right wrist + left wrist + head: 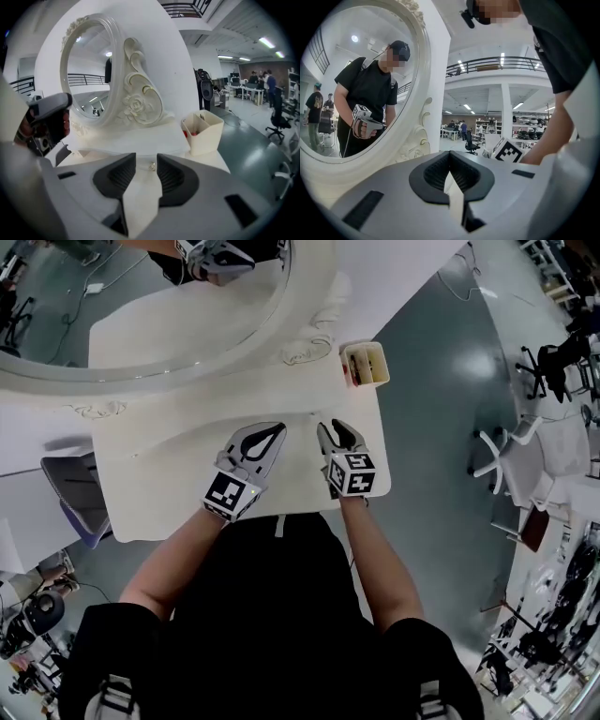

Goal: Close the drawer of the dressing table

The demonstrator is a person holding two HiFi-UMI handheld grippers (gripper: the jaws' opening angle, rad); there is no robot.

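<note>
Pointing toward the oval mirror [141, 296], both hand-held grippers are over the white dressing table [169, 484]. Left gripper [279, 430]: jaws together at the tips, nothing between them. Right gripper [337, 433]: jaws apart, nothing clamped. In the right gripper view, the drawer [144, 164] sits in the raised tier below the mirror, and its front appears flush. Its small knob [153, 166] shows through the jaw gap, clear of both pads. A cream organiser box [366, 364] stands at the table's right rear corner.
</note>
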